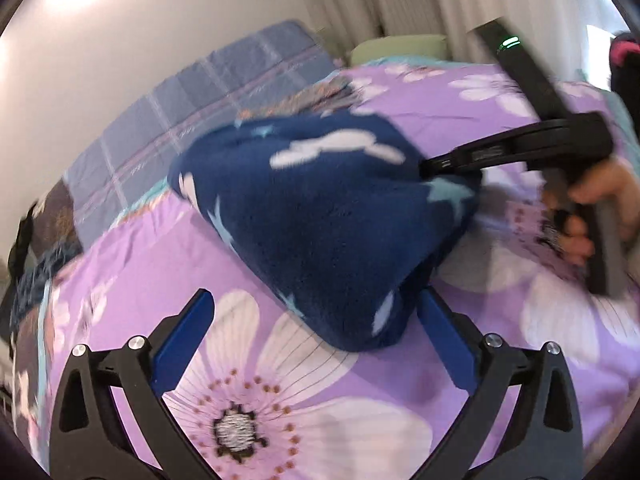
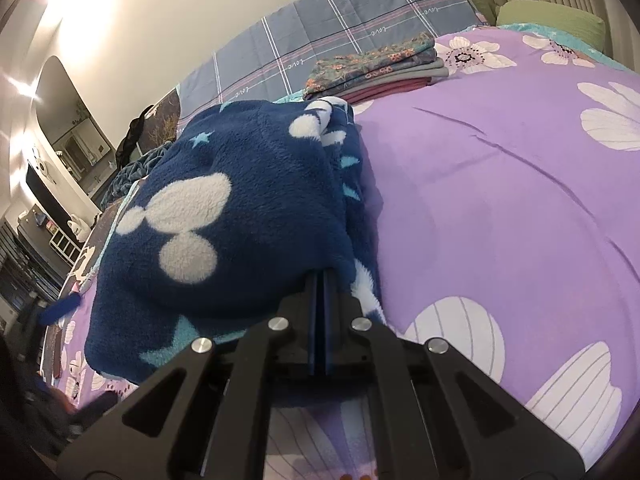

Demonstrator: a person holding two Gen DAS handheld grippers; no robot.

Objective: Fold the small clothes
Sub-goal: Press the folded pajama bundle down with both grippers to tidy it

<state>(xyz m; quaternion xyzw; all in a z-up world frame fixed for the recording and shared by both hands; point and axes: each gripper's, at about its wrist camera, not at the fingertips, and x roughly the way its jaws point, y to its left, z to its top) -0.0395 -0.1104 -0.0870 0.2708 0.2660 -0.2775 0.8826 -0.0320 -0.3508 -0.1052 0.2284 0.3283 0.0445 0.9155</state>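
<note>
1. The left gripper [image 1: 314,338] has its blue fingers [image 1: 184,344] spread wide apart, nothing clamped; the fleece garment's lower tip hangs between them
2. The right gripper [image 2: 320,280] has its fingers pressed together on an edge of the navy fleece garment [image 2: 224,216]
3. The garment lies bunched on the purple flowered bedspread [image 2: 500,200]
4. In the right wrist view, a stack of folded clothes [image 2: 376,68] sits at twelve o'clock from the garment

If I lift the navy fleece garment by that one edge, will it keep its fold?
Probably not: the navy fleece garment looks thick and floppy, slumping in soft rounded folds. The right claw pinches only one edge, so the rest would likely sag. Its plush pile should resist slipping.
</note>
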